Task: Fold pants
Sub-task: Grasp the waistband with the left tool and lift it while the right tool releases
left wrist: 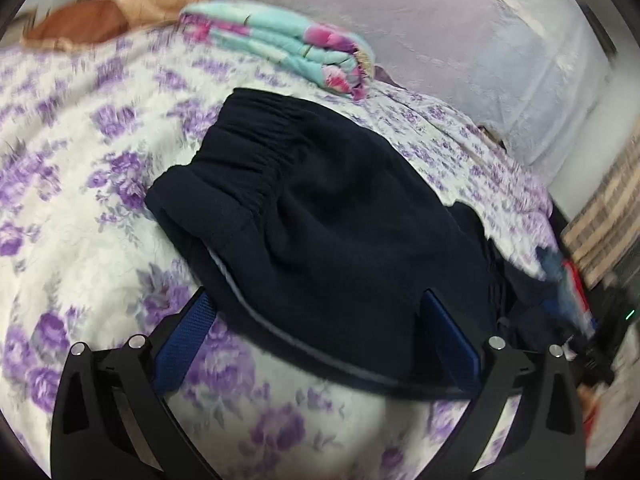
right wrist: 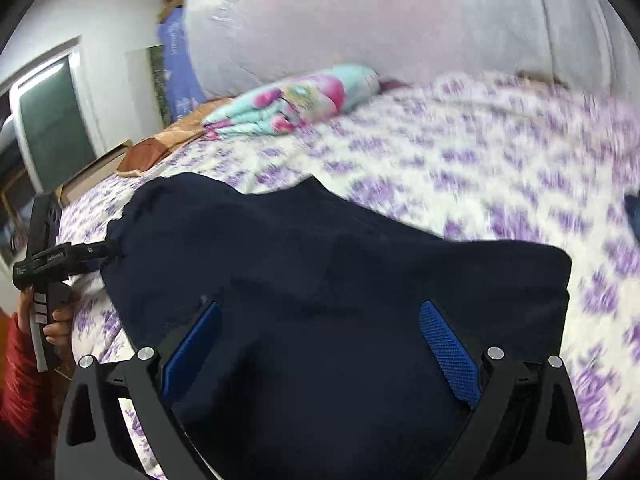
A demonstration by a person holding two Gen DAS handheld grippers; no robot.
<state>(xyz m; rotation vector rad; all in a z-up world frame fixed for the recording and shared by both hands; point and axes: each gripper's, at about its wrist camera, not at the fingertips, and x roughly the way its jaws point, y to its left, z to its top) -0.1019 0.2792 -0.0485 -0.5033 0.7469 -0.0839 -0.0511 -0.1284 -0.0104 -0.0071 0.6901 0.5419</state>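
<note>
**Dark pants lie folded on the flowered bed, both grippers wide apart**

While the dark navy pants lie on the bed, the left gripper stands at the bottom of the left wrist view with its jaws wide apart. The near edge of the pants, with a thin grey stripe, lies between the two blue pads, but the pads do not press on the cloth. In the right wrist view, the right gripper is at the bottom centre, and its jaws are also wide apart. The pants fill the space between and under its fingers, and they are not clamped.

The pants lie in a folded bundle in the middle of both views. In the left wrist view their gathered elastic waistband is at the upper left side of the bundle. They rest on a white bedsheet with purple flowers.

At the left edge of the right wrist view, the left gripper touches the left edge of the pants, held by a hand with a red sleeve.

Farther back, a folded blanket in turquoise and pink lies on the sheet, well apart from the pants. Beside it, at the upper left, lies an orange-brown cloth. Behind all this stands a pale headboard.
</note>
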